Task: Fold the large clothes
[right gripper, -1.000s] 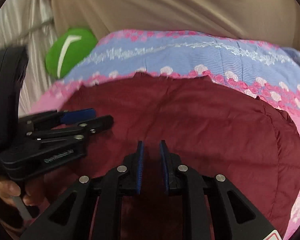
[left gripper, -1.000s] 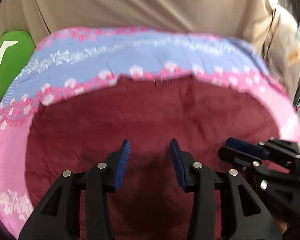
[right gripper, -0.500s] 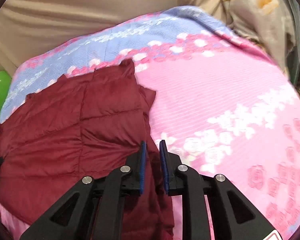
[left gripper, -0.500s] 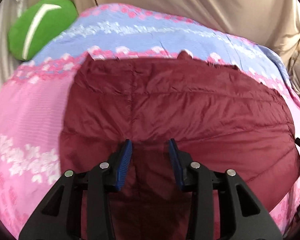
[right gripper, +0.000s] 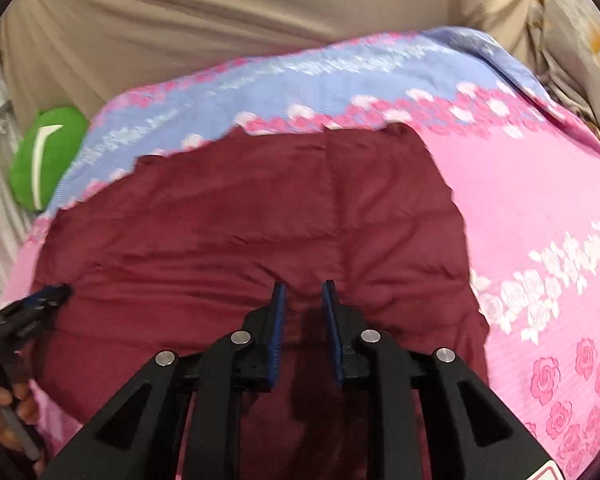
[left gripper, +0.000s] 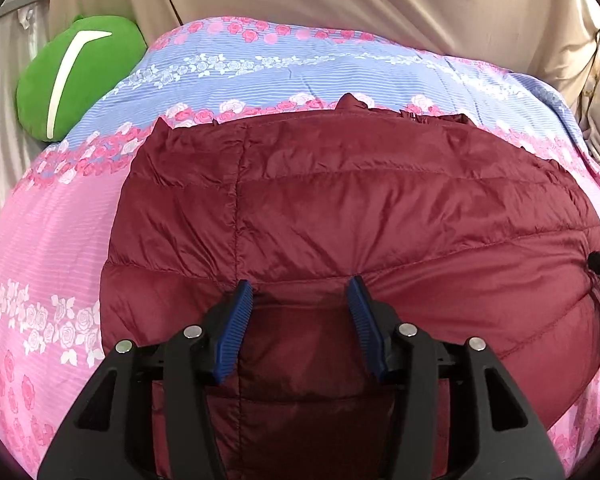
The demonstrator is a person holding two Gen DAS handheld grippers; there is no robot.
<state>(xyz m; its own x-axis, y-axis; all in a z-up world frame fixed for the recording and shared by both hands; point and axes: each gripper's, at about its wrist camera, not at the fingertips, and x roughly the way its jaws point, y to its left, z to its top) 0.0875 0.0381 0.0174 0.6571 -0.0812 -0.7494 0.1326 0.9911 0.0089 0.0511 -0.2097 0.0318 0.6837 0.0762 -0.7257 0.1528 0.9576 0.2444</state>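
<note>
While I am checking both wrist views for brands, labels or lettering, I am finding none that can be read; the only marking is a white angled stripe on the green cushion (left gripper: 76, 76), and a red-edged sticker at the lower corner of the right wrist view is cut off by the frame.

I am counting one maroon quilted jacket (left gripper: 340, 216), one floral bedsheet (left gripper: 52, 248), one green cushion and two grippers.

The jacket is lying flat on the bedsheet, roughly at the centre of the bed, with its far edge reaching the pink rose border where the pink band is meeting the blue band. The sheet is showing pink and blue zones with white and pink roses. Beige draped fabric (left gripper: 340, 0) is hanging behind the bed, and the cushion is sitting at the far left corner against it.

The left gripper (left gripper: 300, 292) is hovering over the near part of the jacket; its jaws have just been opening and are standing apart, with nothing clamped between the pads. The right gripper (right gripper: 302, 292) is hovering over the jacket as well; its jaws have just been opening and are standing narrowly apart, gripping nothing. The right wrist view is slightly blurred.
</note>
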